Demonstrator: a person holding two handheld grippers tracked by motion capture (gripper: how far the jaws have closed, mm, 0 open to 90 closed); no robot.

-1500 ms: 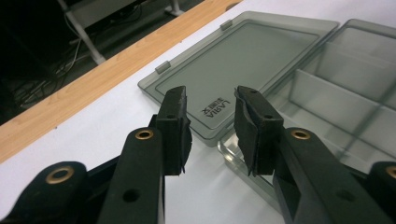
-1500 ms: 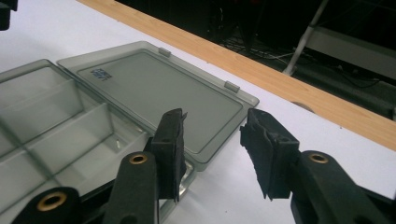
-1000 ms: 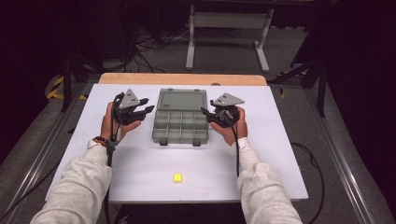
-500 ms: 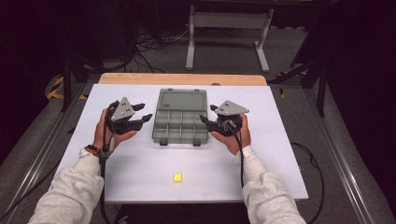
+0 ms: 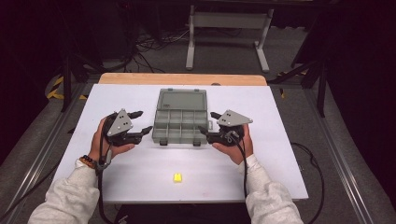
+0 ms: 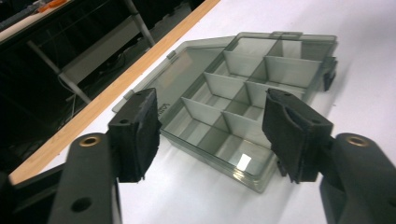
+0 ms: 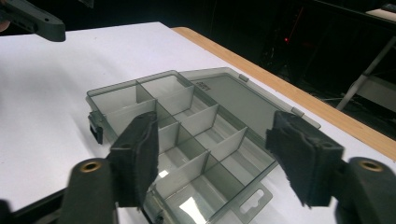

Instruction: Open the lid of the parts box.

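Sitting on each side of a clear grey organizer box (image 5: 180, 122), the two grippers point in at it. The left gripper (image 5: 140, 122) has its jaws wide apart, and nothing is between them. In the left gripper view the box (image 6: 243, 100) shows in the gap, a little way off, and the black pads (image 6: 140, 133) do not touch it. The right gripper (image 5: 209, 123) is wide open too and holds nothing. In the right gripper view the box (image 7: 187, 126) lies just past the jaws, and the pads (image 7: 140, 154) are close to it but I cannot tell if they touch. A hand (image 5: 105, 140) holds the left gripper and another hand (image 5: 236, 144) holds the right one.

The box lies open in the middle of the white table (image 5: 261, 102). Its lid (image 5: 182, 99) lies flat on the far side. The tray has many small compartments, and they look bare. Two dark latches (image 5: 162, 142) sit on the near edge.

A small yellow block (image 5: 177, 177) lies alone on the table, nearer the person, well apart from the box.

A strip of wood (image 5: 182, 79) runs along the far edge of the table. Behind it the room is dark, with a grey floor, black cables (image 5: 149, 44) and a pale metal stand (image 5: 229, 28).
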